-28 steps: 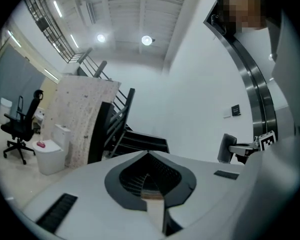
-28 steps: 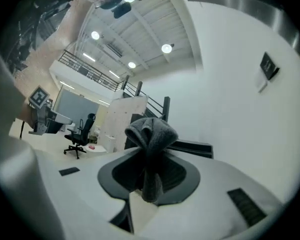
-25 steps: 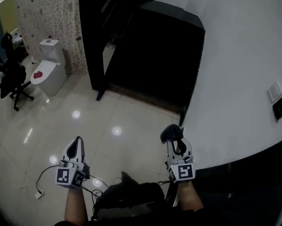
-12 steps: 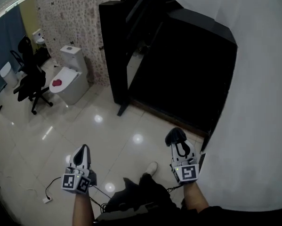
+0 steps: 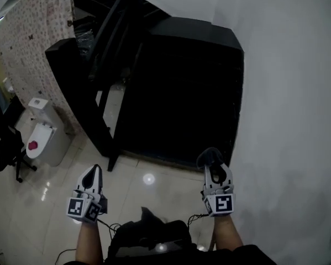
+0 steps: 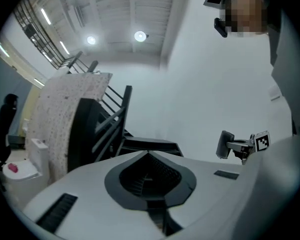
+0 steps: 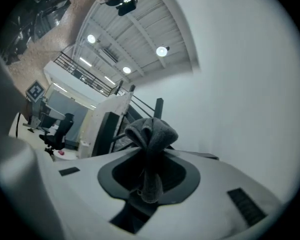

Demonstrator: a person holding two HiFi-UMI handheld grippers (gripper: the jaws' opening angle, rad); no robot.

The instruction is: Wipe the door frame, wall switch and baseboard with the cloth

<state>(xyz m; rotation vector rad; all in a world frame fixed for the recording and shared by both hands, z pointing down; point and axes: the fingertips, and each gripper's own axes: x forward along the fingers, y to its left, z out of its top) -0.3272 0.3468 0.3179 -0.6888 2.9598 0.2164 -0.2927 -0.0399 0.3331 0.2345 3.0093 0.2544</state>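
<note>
In the head view my right gripper (image 5: 211, 163) is shut on a dark grey cloth (image 5: 208, 157), bunched up above its tips. It hovers low, just in front of the black door frame (image 5: 238, 101) where the frame meets the white wall (image 5: 287, 93). The right gripper view shows the cloth (image 7: 151, 134) pinched between the jaws and hanging down in a fold. My left gripper (image 5: 92, 176) hangs over the glossy floor to the left of the doorway. Its jaws are shut with nothing in them (image 6: 148, 157).
A dark opening (image 5: 176, 98) fills the door frame, with a black staircase rail (image 5: 113, 37) beside it. A white toilet (image 5: 41, 139) and a black office chair (image 5: 5, 150) stand at the left. Cables trail on the shiny tiled floor (image 5: 148, 178) near my feet.
The view has swung towards the doorway, so the toilet and chair have slid left and the frame now lies straight ahead. Both grippers keep their places; the right still holds the cloth.
</note>
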